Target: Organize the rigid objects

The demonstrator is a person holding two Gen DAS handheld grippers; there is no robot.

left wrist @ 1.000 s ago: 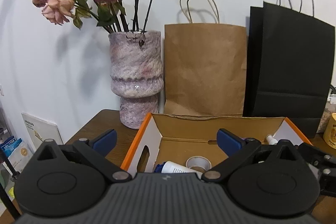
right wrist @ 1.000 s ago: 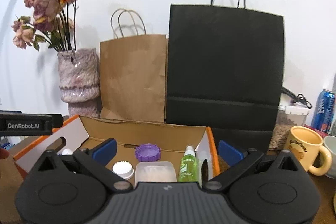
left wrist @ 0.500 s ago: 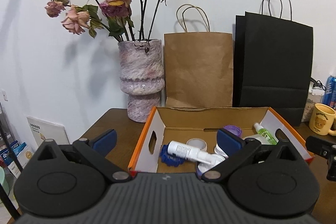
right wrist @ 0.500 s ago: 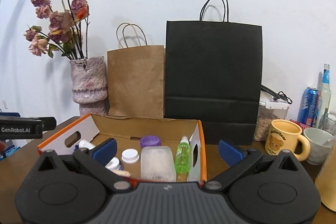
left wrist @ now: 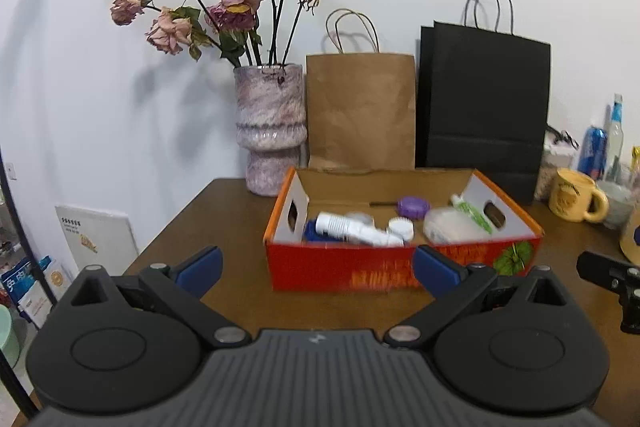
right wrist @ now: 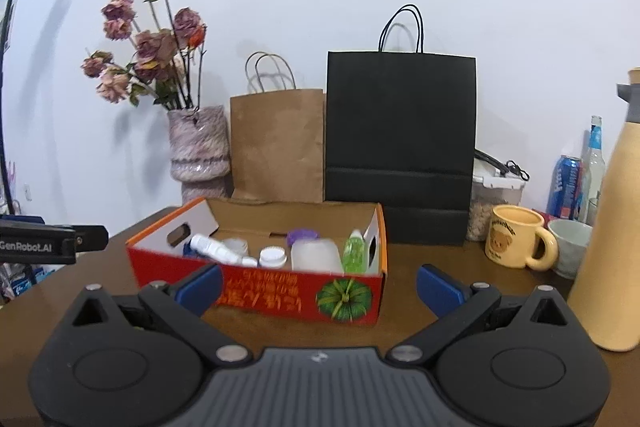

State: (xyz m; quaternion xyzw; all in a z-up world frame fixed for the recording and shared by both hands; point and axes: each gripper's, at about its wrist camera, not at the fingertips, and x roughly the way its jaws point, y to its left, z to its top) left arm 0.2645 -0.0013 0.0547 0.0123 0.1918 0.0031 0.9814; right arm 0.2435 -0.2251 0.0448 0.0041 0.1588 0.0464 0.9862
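Note:
An open red cardboard box (left wrist: 360,273) (right wrist: 256,291) with orange rims stands on the brown table. Inside lie a white tube (left wrist: 352,229) (right wrist: 214,249), a purple lid (left wrist: 414,206) (right wrist: 302,235), a white cap (left wrist: 401,227) (right wrist: 273,257), a clear plastic container (left wrist: 452,227) (right wrist: 316,255) and a green bottle (left wrist: 472,217) (right wrist: 354,253). My left gripper (left wrist: 316,269) stands open in front of the box, holding nothing. My right gripper (right wrist: 318,285) is open too, empty, before the box's front right corner.
Behind the box stand a vase of dried roses (left wrist: 270,131) (right wrist: 198,151), a brown paper bag (left wrist: 360,111) (right wrist: 278,143) and a black paper bag (left wrist: 486,103) (right wrist: 400,131). A yellow mug (right wrist: 516,237) (left wrist: 574,201), a can (right wrist: 566,187) and a tall beige bottle (right wrist: 612,227) crowd the right.
Both grippers have pulled back from the box towards the table's near side; the box's red front wall now shows. Both stayed open and empty.

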